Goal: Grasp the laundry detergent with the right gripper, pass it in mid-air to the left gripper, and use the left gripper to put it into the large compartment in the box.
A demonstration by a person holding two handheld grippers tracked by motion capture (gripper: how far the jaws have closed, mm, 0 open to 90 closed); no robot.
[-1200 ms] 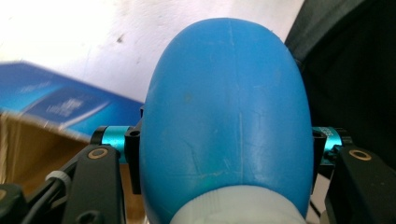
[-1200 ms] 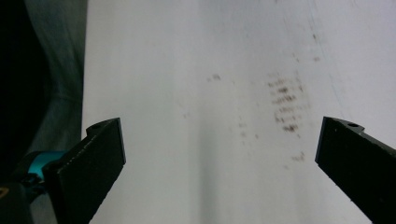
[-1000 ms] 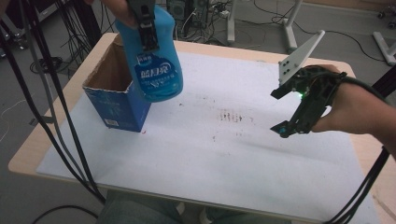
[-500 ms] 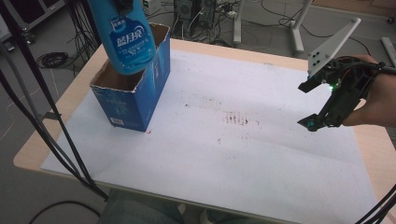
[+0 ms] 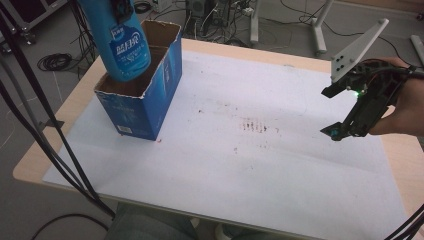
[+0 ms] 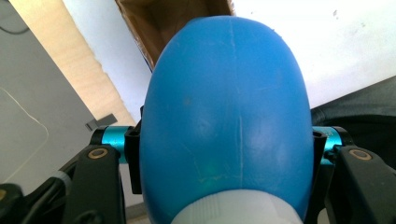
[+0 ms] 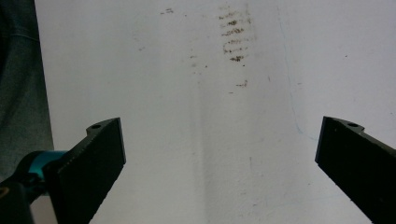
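You clamped the left fingers point(image 6: 224, 149) on the blue detergent bottle point(image 5: 122, 42) above the open carton point(image 5: 150, 100) for dropping in, right fingers point(image 7: 219, 154) wide and empty.

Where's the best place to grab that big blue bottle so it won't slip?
Probably the way the left gripper holds it now: across the shoulder of the blue bottle, just below the white cap. There the body narrows enough for both jaws to clamp its sides. Coming from the cap end leaves the wide bottom free to drop into the open box.
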